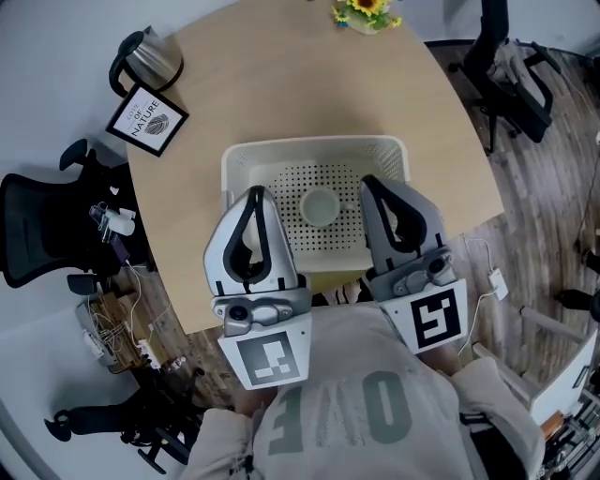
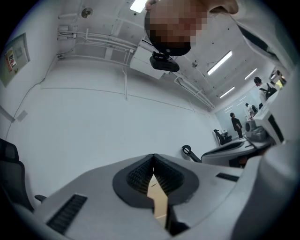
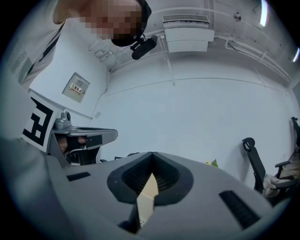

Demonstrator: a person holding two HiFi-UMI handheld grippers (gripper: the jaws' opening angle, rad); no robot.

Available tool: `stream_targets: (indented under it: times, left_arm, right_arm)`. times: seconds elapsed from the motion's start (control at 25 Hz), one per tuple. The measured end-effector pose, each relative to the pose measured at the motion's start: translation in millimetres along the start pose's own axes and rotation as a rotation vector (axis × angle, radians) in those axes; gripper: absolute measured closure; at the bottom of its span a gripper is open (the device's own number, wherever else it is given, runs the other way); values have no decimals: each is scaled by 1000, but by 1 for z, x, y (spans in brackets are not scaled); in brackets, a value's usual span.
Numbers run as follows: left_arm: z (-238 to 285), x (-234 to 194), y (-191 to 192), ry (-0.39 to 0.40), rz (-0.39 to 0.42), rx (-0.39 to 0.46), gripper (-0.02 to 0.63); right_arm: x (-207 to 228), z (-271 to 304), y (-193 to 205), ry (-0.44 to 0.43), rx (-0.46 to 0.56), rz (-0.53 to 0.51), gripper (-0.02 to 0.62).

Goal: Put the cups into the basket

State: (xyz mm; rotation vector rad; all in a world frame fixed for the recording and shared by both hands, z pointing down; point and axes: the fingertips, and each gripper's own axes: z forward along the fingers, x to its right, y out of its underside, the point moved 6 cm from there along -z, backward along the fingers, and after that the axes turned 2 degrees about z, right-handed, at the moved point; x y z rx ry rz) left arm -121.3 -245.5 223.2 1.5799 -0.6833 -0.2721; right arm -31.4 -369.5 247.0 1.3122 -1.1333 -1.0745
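A white perforated basket (image 1: 246,165) stands on the round wooden table (image 1: 281,84), near its front edge. One pale cup (image 1: 319,207) sits upright inside the basket, near the middle. Both grippers are held close to the person's chest, above the basket's near side, with their jaws tilted up. My left gripper (image 1: 255,191) (image 2: 153,157) is shut with nothing between its fingers. My right gripper (image 1: 367,180) (image 3: 151,154) is also shut and empty. Both gripper views look at walls and ceiling, with only a sliver of table showing through the jaws.
A metal kettle (image 1: 150,56) and a framed sign (image 1: 146,119) sit at the table's far left, and a small flower pot (image 1: 367,11) at its far edge. Black office chairs (image 1: 42,225) (image 1: 511,66) flank the table. Cables lie on the floor at left.
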Motion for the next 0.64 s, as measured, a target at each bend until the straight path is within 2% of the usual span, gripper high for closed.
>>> stream_targets:
  times: [0.64]
  left_arm:
    - [-4,-24,0,-68,-4,4,598]
  right_arm:
    - [-10,12,-8,-39,1,-56,598]
